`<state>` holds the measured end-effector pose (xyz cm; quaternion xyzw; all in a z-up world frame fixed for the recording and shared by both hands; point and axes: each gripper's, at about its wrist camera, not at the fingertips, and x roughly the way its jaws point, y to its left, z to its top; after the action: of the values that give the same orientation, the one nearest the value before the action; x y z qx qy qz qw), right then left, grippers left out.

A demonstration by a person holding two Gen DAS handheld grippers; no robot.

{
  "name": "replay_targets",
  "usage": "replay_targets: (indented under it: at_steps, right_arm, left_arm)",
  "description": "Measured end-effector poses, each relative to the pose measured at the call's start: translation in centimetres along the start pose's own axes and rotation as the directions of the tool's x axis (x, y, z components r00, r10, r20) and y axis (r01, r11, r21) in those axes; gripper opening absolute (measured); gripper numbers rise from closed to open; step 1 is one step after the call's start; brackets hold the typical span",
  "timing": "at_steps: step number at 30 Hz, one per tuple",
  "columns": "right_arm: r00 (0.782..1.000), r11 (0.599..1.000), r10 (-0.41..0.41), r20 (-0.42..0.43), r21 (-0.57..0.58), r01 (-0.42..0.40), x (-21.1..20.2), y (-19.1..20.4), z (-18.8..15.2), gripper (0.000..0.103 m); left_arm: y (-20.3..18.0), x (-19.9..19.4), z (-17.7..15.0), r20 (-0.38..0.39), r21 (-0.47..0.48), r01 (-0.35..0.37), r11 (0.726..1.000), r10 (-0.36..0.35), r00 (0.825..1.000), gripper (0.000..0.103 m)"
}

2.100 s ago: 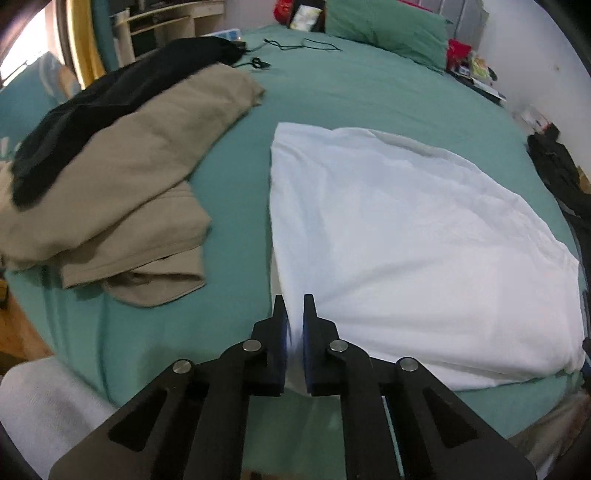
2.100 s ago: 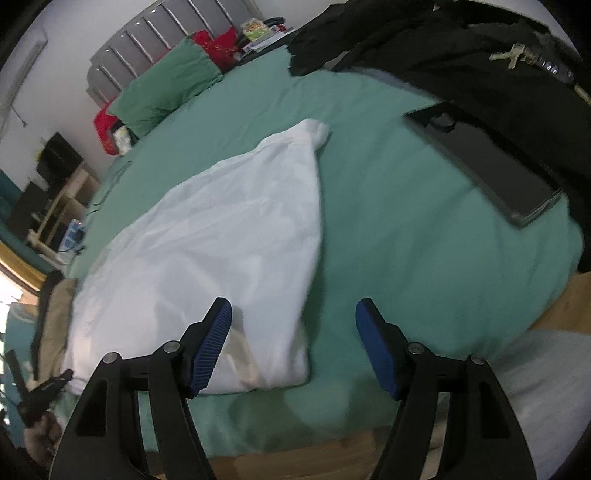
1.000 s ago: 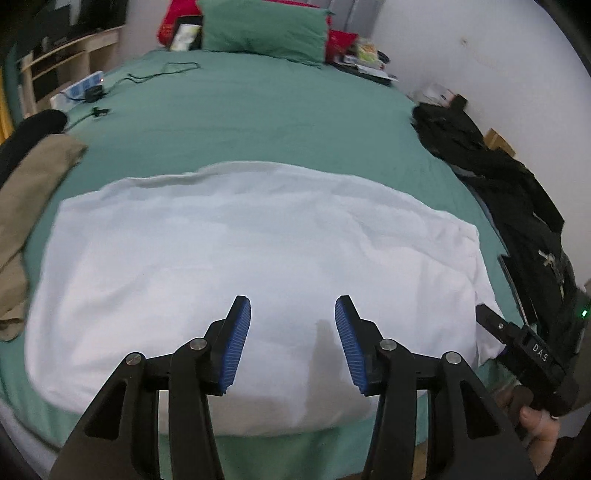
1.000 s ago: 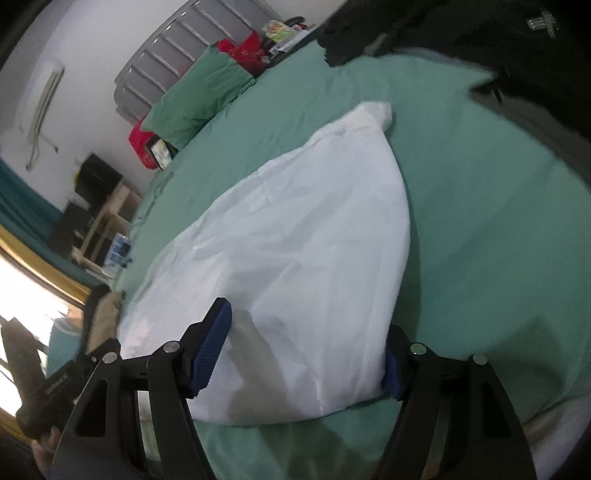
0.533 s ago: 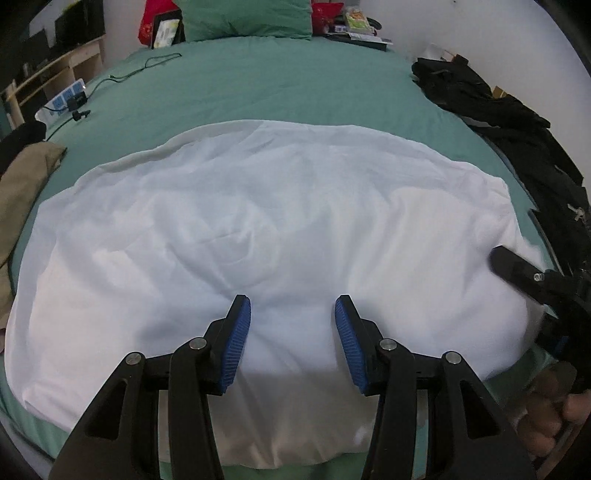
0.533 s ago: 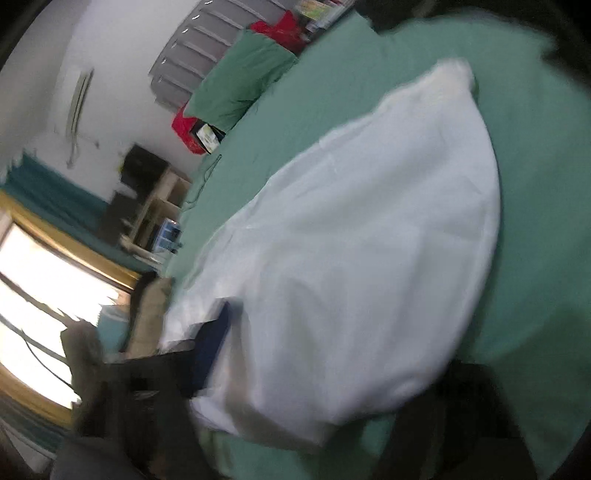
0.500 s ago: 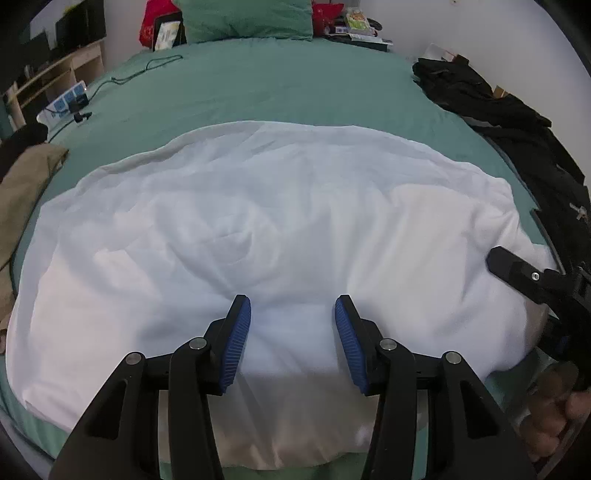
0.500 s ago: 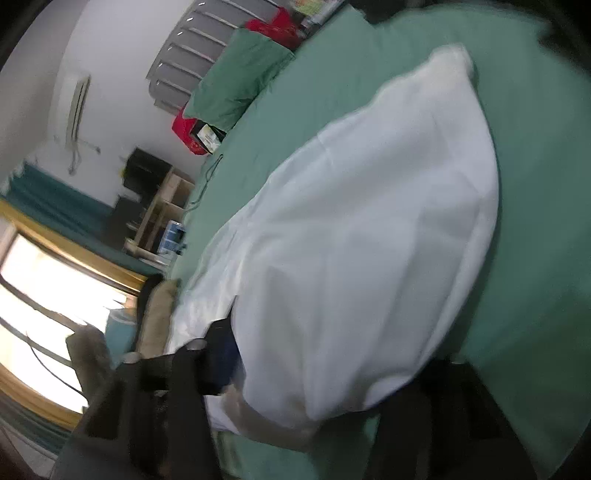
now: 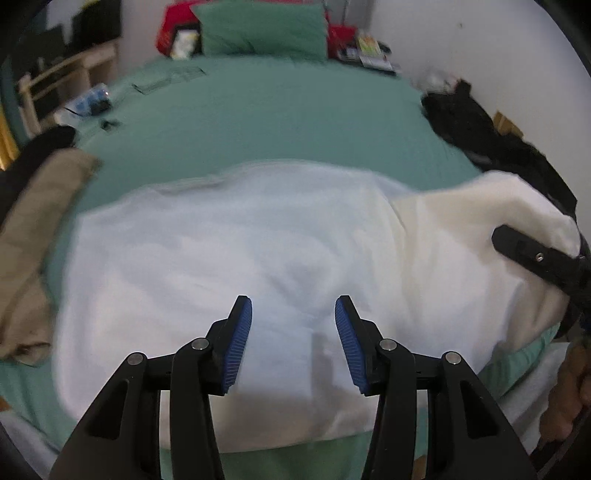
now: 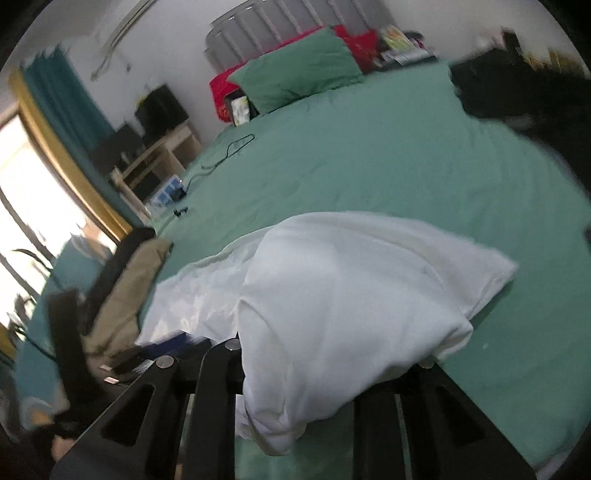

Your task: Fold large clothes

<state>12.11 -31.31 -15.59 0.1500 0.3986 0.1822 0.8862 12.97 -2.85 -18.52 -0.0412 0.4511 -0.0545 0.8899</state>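
Observation:
A large white garment [image 9: 229, 266] lies spread on the green bed [image 9: 280, 125]. My left gripper [image 9: 293, 343] is open and empty, hovering over the garment's near edge. My right gripper [image 10: 325, 369] carries the garment's right end [image 10: 351, 295], lifted and draped over its fingers, which are hidden under the cloth. In the left wrist view the right gripper [image 9: 535, 258] shows at the right with the raised white end [image 9: 480, 210] over it.
A tan garment [image 9: 33, 229] and dark clothes lie at the bed's left. Black clothes [image 9: 476, 133] lie at the right. A green pillow [image 9: 258, 29] sits at the head. A cable [image 10: 236, 144] and small items lie far left.
My right gripper has lifted the garment's right end and carried it up and inward, so the cloth now drapes over it. The left gripper has stayed open over the near edge.

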Motion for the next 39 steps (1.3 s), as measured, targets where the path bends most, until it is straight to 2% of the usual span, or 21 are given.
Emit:
replay_targets:
  at_steps: [4,9,15,19,20,22,23,24,26,29,31,34,36,39]
  right_arm:
    - [0.997,0.991,-0.07,-0.016,-0.118,0.068,1.2,4.0,0.7,0.021]
    - [0.994,0.971,-0.094,-0.048,-0.225,0.081,3.4,8.7,0.5,0.021]
    - [0.985,0.942,-0.108,-0.132,-0.33,0.059,7.6,13.9,-1.2,0.021]
    - [0.963,0.916,-0.128,-0.235,-0.401,0.024,11.0,16.6,-3.4,0.025]
    - [0.952,0.906,-0.137,-0.275,-0.424,0.008,12.0,17.3,-4.2,0.029]
    - [0.927,0.88,-0.141,-0.348,-0.473,-0.044,13.3,18.6,-5.7,0.048]
    - [0.919,0.865,-0.12,-0.376,-0.494,-0.089,13.7,19.3,-6.3,0.063]
    - [0.914,0.854,-0.097,-0.393,-0.504,-0.126,13.8,19.9,-6.6,0.074]
    - [0.91,0.825,-0.052,-0.412,-0.531,-0.193,13.6,21.4,-7.3,0.08]
    - [0.899,0.806,0.015,-0.438,-0.527,-0.27,13.1,22.4,-7.6,0.08]
    - [0.9,0.817,0.071,-0.431,-0.493,-0.3,12.2,22.3,-7.1,0.08]
    - [0.933,0.846,0.121,-0.34,-0.456,-0.276,9.4,21.3,-5.5,0.08]
    - [0.948,0.868,0.14,-0.284,-0.427,-0.256,7.6,20.3,-4.4,0.08]
    - [0.963,0.906,0.145,-0.225,-0.362,-0.221,5.1,18.0,-3.2,0.082]
  left_arm:
    - [4.7,-3.2,0.2,0.076,-0.022,-0.055,0.998,0.057,0.995,0.05]
    - [10.0,-5.7,-0.2,0.119,-0.087,-0.107,0.99,0.117,0.986,0.05]
    - [14.9,-6.8,-1.3,0.092,-0.196,-0.123,0.973,0.143,0.985,0.05]
    - [17.8,-7.4,-2.1,0.079,-0.257,-0.124,0.958,0.149,0.986,0.05]
    - [18.5,-7.6,-2.2,0.078,-0.27,-0.127,0.954,0.154,0.985,0.05]
    - [19.8,-7.8,-2.5,0.073,-0.296,-0.135,0.946,0.164,0.984,0.05]
    - [20.2,-7.9,-2.6,0.071,-0.305,-0.14,0.942,0.169,0.983,0.05]
    - [20.9,-8.0,-2.8,0.065,-0.317,-0.15,0.936,0.18,0.982,0.05]
    - [21.8,-8.1,-2.9,0.049,-0.34,-0.177,0.924,0.206,0.977,0.05]
    - [23.1,-8.7,-2.9,0.048,-0.376,-0.192,0.906,0.226,0.973,0.05]
    - [23.4,-9.4,-2.5,0.058,-0.386,-0.204,0.9,0.244,0.968,0.05]
    - [22.8,-10.1,-1.7,0.079,-0.381,-0.201,0.903,0.248,0.966,0.05]
    - [21.8,-10.3,-0.8,0.096,-0.366,-0.187,0.912,0.236,0.967,0.05]
    - [19.1,-9.9,0.7,0.123,-0.308,-0.135,0.942,0.181,0.976,0.05]
